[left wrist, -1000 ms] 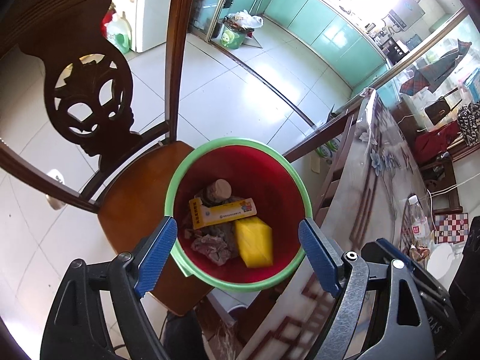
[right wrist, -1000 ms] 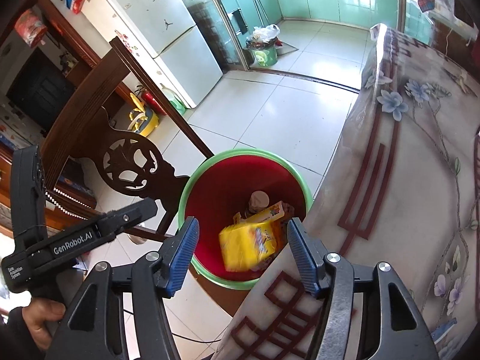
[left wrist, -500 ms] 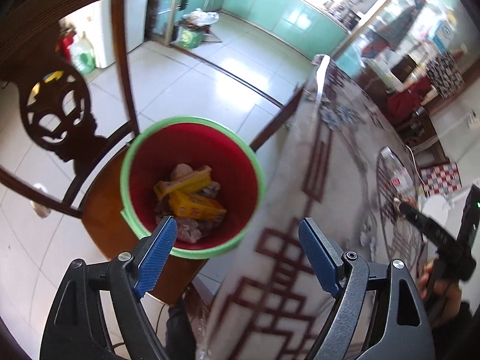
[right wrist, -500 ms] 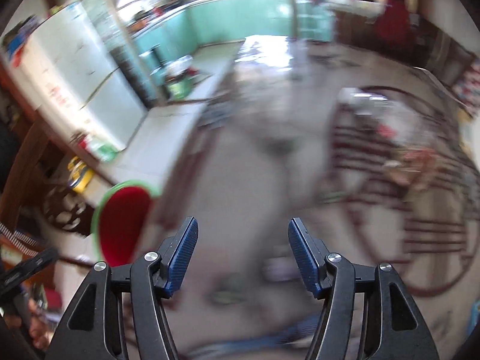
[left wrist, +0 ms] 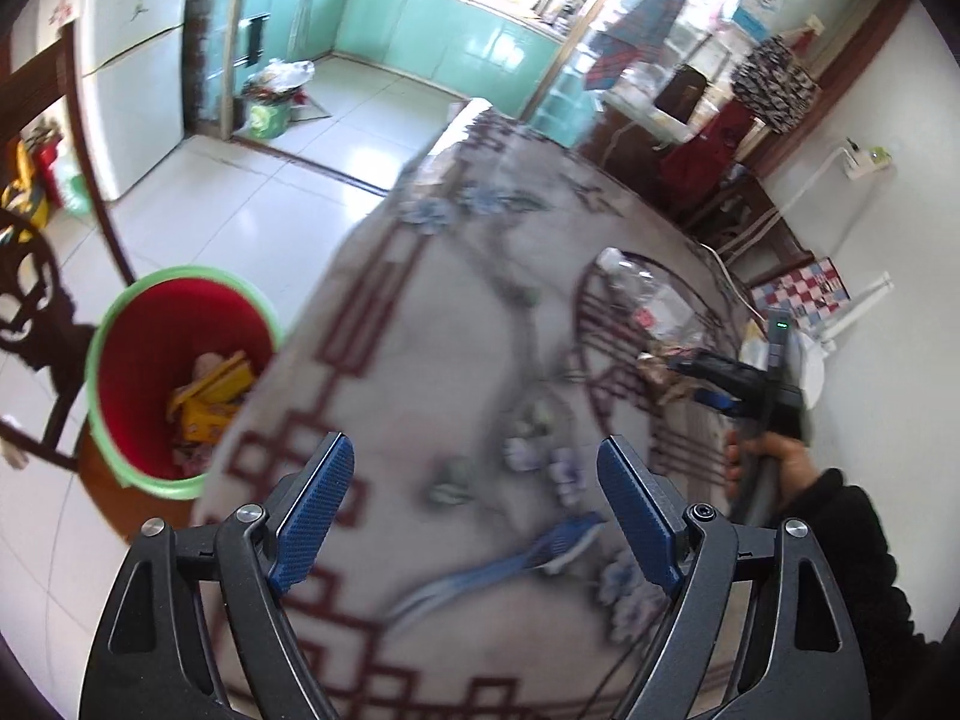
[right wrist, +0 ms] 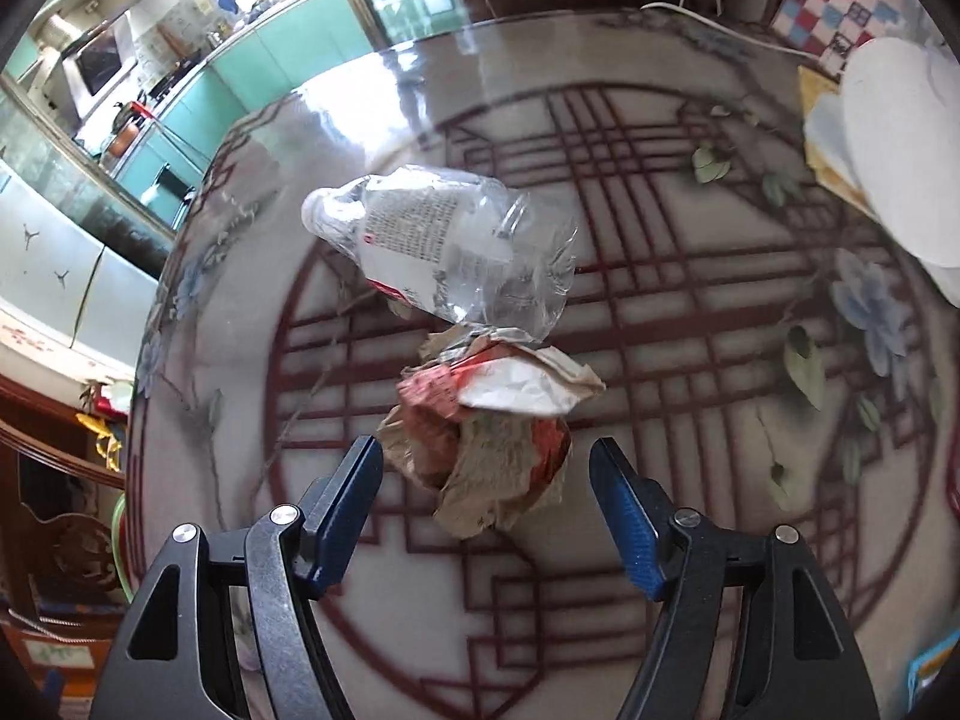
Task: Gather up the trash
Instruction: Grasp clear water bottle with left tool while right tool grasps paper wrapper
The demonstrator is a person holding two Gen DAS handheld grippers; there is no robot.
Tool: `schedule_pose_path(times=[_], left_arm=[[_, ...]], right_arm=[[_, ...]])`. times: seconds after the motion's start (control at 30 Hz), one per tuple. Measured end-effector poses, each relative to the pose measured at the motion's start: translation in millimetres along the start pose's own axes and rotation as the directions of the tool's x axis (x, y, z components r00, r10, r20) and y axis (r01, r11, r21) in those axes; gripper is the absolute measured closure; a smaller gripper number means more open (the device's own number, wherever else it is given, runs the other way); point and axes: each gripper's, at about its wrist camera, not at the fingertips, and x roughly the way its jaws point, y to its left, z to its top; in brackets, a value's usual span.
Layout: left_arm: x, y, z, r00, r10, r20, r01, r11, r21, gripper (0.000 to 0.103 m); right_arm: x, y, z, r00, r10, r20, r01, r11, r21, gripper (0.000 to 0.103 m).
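Right hand-held gripper (right wrist: 486,501), jaws just widening and empty, hovers over crumpled wrapper (right wrist: 486,438) on the counter (right wrist: 720,420); left hand-held gripper (left wrist: 474,501) gapes wide.

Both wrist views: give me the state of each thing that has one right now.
Plastic bottle: crushed, lying on the table.
Paper wad: crumpled, beside the bottle, not gripped.
Trash bin: part filled.
Left gripper: open, empty.
Right gripper: just been opening; nothing gripped.
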Motion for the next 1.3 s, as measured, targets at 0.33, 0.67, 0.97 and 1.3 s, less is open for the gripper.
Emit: schedule_pose_path(times=[0.33,0.67,0.97,1.3], left_arm=[[72,-125,59,0.995,-0.099,0.006,0.099,0.995,0.006,0.014],[242,-217,94,0.980,0.029,-0.197,-0.035,0.999,-0.026,0.012],[309,-208,81,0.948,0.144,-0.285,-0.198,0.965,-0.169,0.012],[300,-205,73,0.951,0.133,-0.280,-0.164,0.982,-0.090,0.048]], right_arm=[[-40,-37,-12,0.991,0.110,0.079,-0.097,0.984,-0.152,0.058],[-106,-102,-31,0.970,0.155,0.187,-0.144,0.987,-0.072,0.058],[-96,-135,-23,0.968,0.168,0.186,-0.168,0.986,-0.016,0.057],[-77,-135,-17,0.976,0.150,0.156,-0.151,0.989,-0.006,0.057]])
